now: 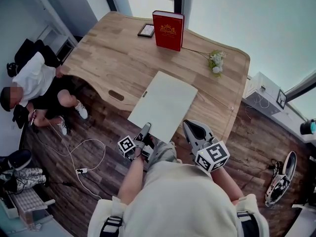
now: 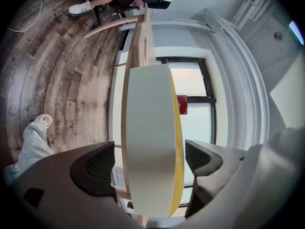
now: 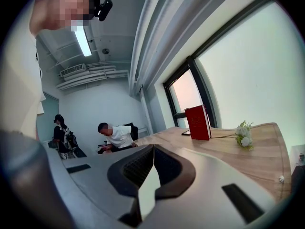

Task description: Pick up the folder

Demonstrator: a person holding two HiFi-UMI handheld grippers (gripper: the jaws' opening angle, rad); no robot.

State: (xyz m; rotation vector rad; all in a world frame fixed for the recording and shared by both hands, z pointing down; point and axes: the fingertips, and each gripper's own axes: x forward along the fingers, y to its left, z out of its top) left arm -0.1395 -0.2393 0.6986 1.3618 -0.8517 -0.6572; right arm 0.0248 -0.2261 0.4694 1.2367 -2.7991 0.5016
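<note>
The cream folder (image 1: 165, 102) lies on the wooden table (image 1: 113, 58), its near end sticking out over the table's front edge. My right gripper (image 1: 190, 127) is at the folder's near right corner. In the right gripper view its jaws (image 3: 153, 149) are shut on the thin cream edge of the folder (image 3: 148, 190). My left gripper (image 1: 145, 131) is at the near left corner. In the left gripper view the folder (image 2: 150, 142), with a yellow inner side, stands between the wide-open jaws of the left gripper (image 2: 150, 159); neither pad touches it.
A red book (image 1: 168, 30) stands upright at the table's far side beside a small dark frame (image 1: 146, 30). White flowers (image 1: 216, 61) lie to the right. A seated person (image 1: 34, 83) is at the left; cables (image 1: 74, 152) and shoes (image 1: 281, 177) lie on the floor.
</note>
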